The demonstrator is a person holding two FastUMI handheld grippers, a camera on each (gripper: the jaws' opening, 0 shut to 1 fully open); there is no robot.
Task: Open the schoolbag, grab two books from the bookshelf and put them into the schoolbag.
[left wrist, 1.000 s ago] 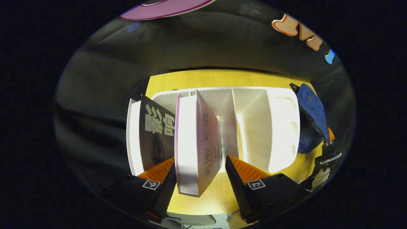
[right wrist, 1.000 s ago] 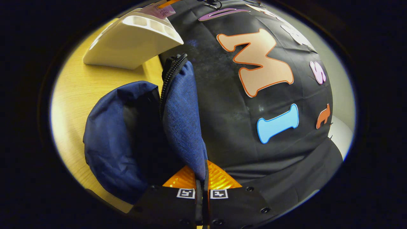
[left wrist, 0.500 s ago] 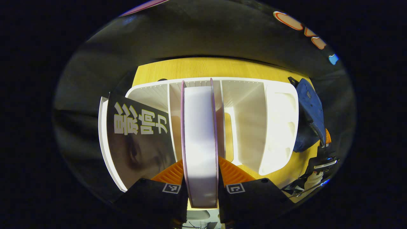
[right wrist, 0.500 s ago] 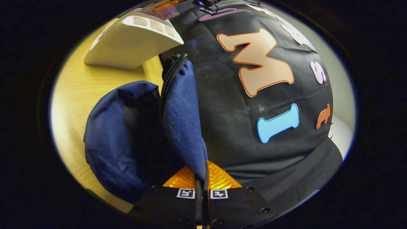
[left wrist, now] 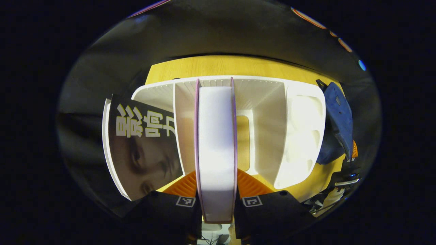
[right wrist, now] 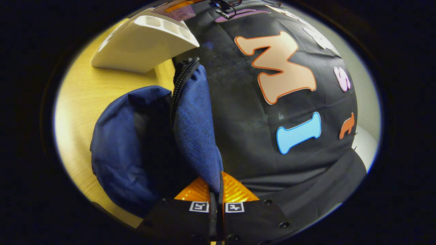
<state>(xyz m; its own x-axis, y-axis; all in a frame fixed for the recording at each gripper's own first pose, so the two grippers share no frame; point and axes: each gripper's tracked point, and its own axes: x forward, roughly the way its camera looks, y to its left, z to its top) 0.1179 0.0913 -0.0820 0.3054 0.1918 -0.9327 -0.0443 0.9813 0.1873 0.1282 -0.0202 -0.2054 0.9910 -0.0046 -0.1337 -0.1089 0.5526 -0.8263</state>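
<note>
Left gripper view is showing the left gripper clamping a pink-edged book standing in the white bookshelf. Right gripper view is showing the right gripper pinching the schoolbag flap, seemingly open, just beside that bookshelf.

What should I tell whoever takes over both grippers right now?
Left gripper: shut on the thick pink-edged book, which stands in the white plastic bookshelf.
Right gripper: shut on the dark blue fabric schoolbag by its zippered flap, holding the bag open on the yellow wooden table.
Black-covered book: leaning at the shelf's left end.
Done: bag opened, first book gripped.
Left: lift that book into the bag, then the black one.
</note>
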